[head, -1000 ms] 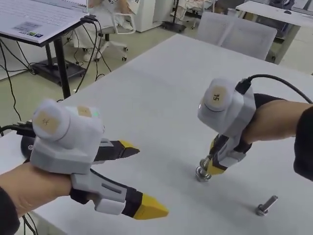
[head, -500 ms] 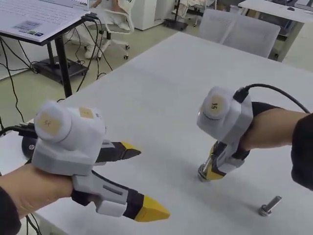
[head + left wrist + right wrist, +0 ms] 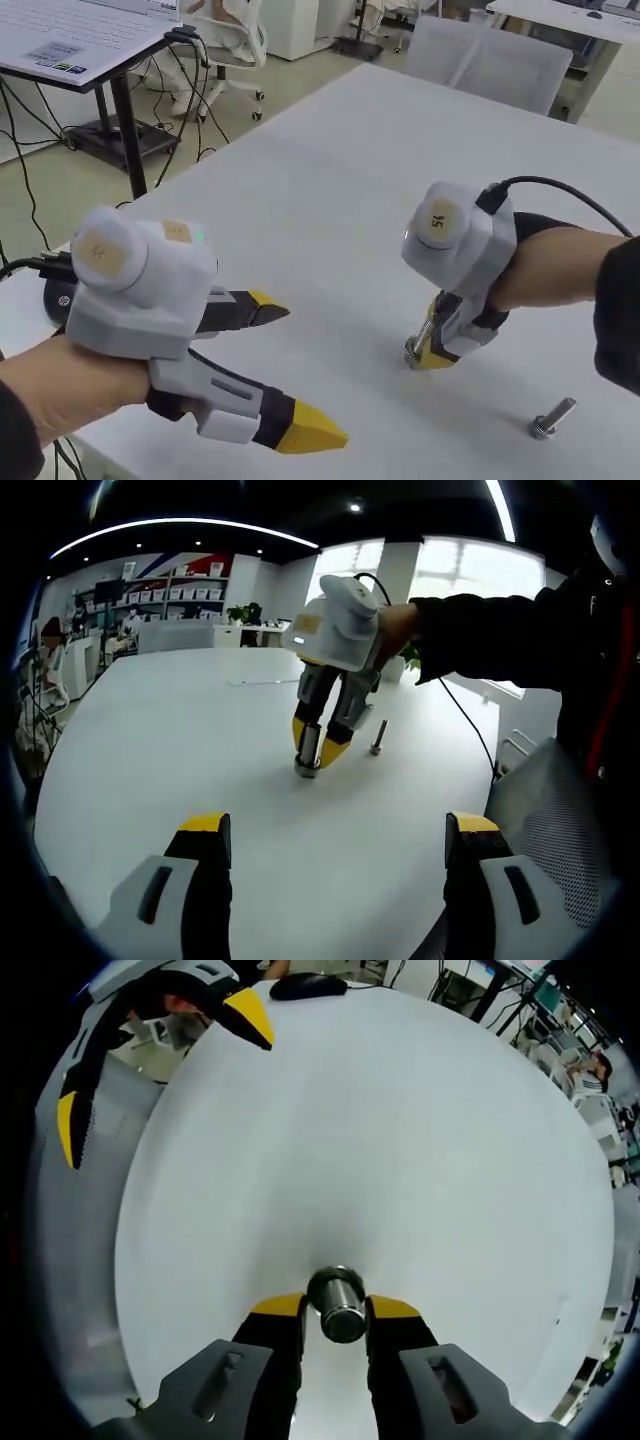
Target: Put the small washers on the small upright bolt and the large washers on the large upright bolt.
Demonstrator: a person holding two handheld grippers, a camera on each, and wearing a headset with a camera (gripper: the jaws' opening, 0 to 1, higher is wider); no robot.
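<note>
Steel bolt (image 3: 343, 1305) end-on, pinched between right tongs (image 3: 337, 1308).

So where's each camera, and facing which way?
Head view: on the person's head, looking down at table, left gripper, right gripper, left hand, right hand.
Left gripper view: on the left gripper, facing the right gripper; open jaws below.
Right gripper view: on the right gripper, facing the upright bolt between its jaws.
Shared: each gripper view catches the other gripper.
</note>
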